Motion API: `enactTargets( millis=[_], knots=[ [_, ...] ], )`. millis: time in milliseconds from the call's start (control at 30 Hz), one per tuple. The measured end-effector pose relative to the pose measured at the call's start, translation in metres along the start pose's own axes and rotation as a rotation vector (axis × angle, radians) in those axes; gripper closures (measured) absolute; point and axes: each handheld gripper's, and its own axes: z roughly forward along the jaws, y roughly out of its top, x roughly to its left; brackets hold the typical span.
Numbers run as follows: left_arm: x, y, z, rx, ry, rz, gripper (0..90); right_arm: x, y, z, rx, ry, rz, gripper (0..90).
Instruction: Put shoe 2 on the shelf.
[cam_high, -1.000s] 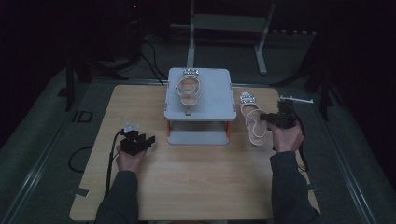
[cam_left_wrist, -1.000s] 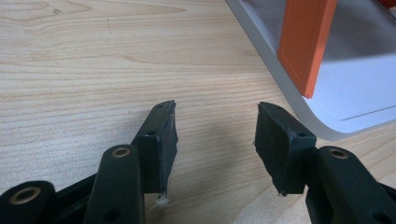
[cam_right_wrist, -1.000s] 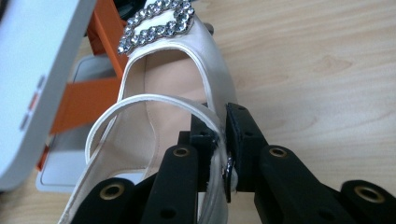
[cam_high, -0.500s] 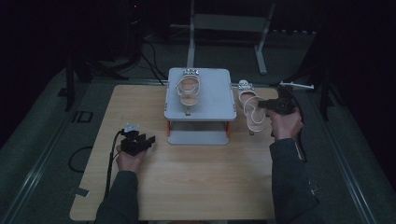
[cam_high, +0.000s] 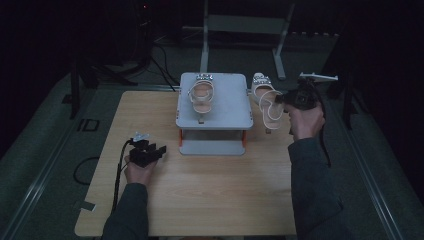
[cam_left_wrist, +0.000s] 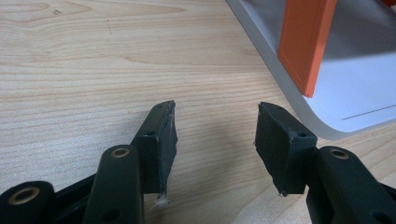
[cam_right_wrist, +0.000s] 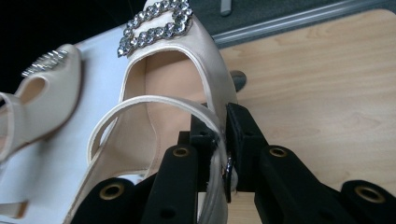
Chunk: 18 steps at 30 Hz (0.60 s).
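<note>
Right gripper (cam_right_wrist: 219, 140), centre frame, fingers pinching sandal (cam_right_wrist: 177, 93) strap: carry level onto platform (cam_high: 225, 107); left gripper (cam_left_wrist: 215, 140) fingers spread

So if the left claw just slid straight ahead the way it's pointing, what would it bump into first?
Probably the grey two-tier stand: the open left claw points across bare wooden table towards the stand's rounded bottom corner and orange leg. Depth is hard to judge.

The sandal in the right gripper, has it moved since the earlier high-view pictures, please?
Yes. The sandal, clamped by its strap in the right gripper, has travelled up the frame and slightly left, from beside the front of the grey stand toward its back corner.
</note>
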Motion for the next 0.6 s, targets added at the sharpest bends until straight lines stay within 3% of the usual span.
enactTargets(
  millis=[300,600],
  knots=[
    [0.000,0.000,0.000,0.000,-0.002,-0.001,48.1,0.039,0.018,0.002,0.007,0.021,-0.030,82.1],
    [0.000,0.000,0.000,0.001,-0.001,0.000,48.1,0.065,0.020,0.010,0.021,0.038,-0.049,82.1]
  ],
)
